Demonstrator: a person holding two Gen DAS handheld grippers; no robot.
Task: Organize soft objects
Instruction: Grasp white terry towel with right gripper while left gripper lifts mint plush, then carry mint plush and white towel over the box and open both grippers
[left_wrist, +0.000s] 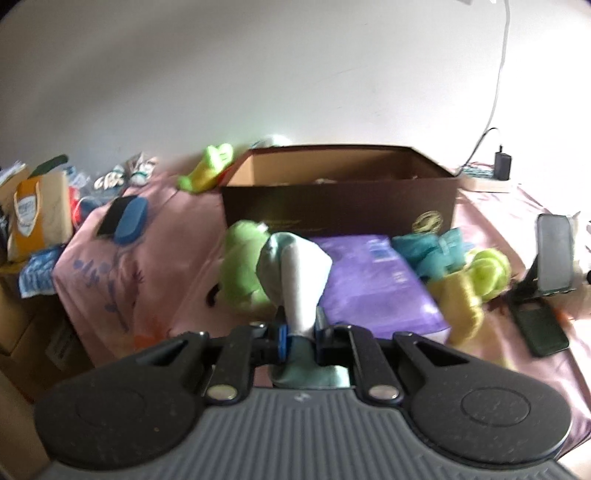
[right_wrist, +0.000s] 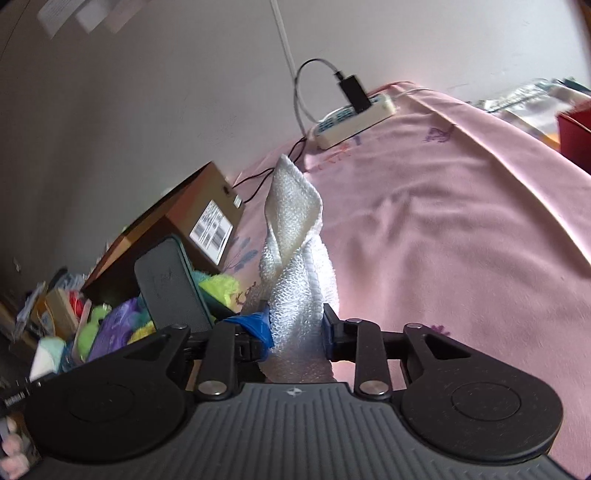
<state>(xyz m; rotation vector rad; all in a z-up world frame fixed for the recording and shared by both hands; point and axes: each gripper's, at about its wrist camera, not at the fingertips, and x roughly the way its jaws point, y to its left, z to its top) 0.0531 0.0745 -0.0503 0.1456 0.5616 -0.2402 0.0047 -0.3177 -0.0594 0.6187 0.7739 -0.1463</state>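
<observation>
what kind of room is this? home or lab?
Most likely a home, probably a bedroom: a pink floral sheet covers the surface, plush toys lie beside a cardboard box, and a power strip sits against the wall.

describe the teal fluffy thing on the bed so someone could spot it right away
Find the big brown cardboard box on the pink bedsheet. At its front right corner, right of the purple packet, lies the teal fluffy cloth. Its yellow-green fuzzy neighbours sit further right; it alone is blue-green.
</observation>
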